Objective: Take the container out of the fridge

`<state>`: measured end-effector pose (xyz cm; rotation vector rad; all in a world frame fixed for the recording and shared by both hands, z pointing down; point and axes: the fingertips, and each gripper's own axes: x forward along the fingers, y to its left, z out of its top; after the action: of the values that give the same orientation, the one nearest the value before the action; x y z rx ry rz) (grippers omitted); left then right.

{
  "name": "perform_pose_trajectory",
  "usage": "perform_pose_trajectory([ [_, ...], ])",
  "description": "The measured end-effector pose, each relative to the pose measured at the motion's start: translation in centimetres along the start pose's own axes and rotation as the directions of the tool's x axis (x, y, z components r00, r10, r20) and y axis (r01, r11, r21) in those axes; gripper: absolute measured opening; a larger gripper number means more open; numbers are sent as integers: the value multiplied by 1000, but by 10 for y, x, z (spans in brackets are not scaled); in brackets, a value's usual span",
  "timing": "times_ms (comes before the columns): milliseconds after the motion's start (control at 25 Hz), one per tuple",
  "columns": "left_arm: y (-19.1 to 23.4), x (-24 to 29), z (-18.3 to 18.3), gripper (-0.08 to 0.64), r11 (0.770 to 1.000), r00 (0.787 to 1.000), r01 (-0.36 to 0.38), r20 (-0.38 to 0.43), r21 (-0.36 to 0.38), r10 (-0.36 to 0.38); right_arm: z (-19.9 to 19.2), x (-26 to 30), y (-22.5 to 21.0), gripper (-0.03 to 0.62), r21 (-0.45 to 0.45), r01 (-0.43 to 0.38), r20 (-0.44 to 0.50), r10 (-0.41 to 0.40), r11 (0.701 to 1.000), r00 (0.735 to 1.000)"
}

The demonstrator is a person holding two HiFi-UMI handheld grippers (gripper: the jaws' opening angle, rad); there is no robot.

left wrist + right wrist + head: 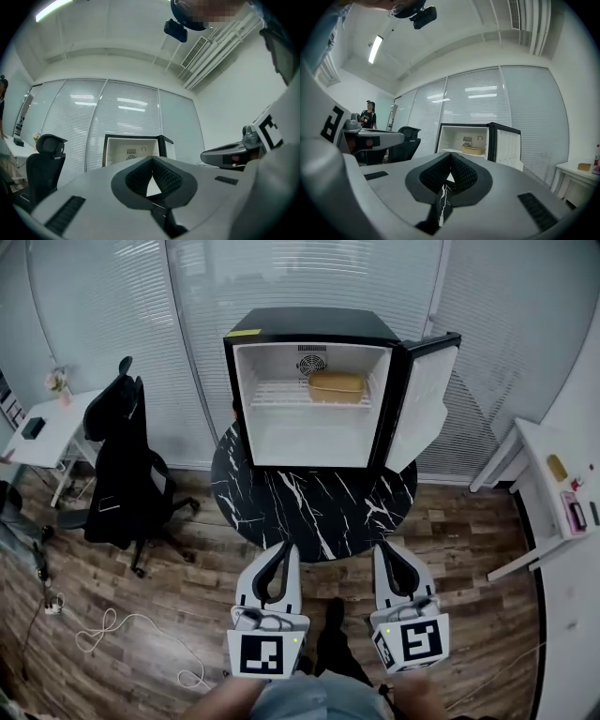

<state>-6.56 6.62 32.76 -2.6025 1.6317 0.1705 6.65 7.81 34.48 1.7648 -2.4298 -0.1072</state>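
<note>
Left hand-held gripper (282, 552): jaws pressed together, nothing between them. Right hand-held gripper (388, 551): likewise pressed together and empty. Both are held at the near edge of the round marble desk (319, 507).

The step in hand is judged to be the approach. For a clean grasp, the jaws should be spread before the fridge (309, 322) cavity is entered, and the open door (424, 404) avoided.

The container (337, 386) is seen on the upper wire shelf, right of centre. It is well apart from both grippers, across the desk.

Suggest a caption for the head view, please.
Shut left gripper and right gripper face an open mini fridge on a marble table, a yellow container on its shelf.
</note>
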Motion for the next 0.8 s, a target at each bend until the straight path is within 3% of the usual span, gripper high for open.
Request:
perform_pose_trajectory([
  [440,-1,154,-42,14,998,995,-11,-102,70,18,-30,122,-106,12,31,-41,-30,42,999,999],
  [600,-5,206,-41,14,995,994,-31,-99,96,41,-26,165,-136,12,44,-95,-13,96,995,995],
  [800,-7,257,-27,14,991,996,-63,-60,116,70,-1,212,-162,12,27,-146,77,144,989,987],
])
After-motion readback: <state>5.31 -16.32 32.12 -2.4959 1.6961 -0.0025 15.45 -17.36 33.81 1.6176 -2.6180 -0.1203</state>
